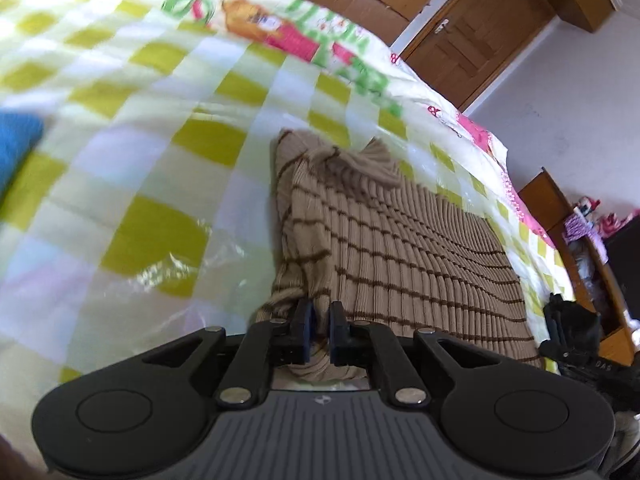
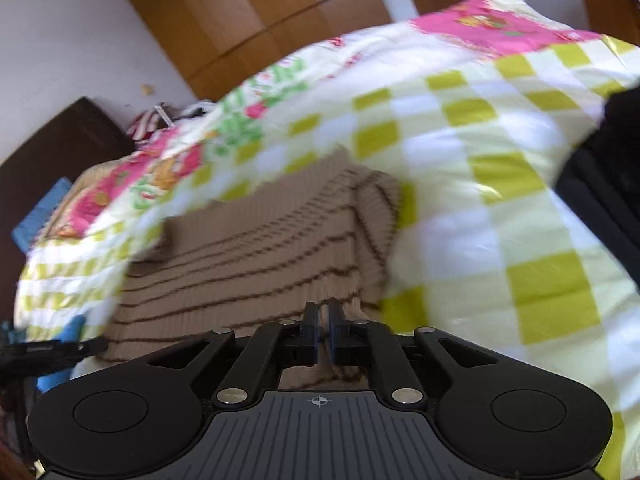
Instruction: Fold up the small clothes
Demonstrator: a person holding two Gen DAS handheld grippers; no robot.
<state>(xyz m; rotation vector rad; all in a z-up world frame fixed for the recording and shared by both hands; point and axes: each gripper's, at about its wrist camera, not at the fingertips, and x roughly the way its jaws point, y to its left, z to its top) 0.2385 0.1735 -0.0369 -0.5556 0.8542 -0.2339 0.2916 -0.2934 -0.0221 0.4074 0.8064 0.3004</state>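
Both grippers pinch the near hem of the striped sweater [image 1: 400,248] lying flat on the checked quilt [image 1: 160,160].
The left gripper [image 1: 321,320] and the right gripper [image 2: 323,320] are each clamped on knit; a tidy fold likely needs them lifting level and moving together.

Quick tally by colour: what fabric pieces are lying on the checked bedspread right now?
Tan striped knit garment: 1, pinched at its near edge by the left gripper and right gripper
Blue folded cloth: 1
Total: 2
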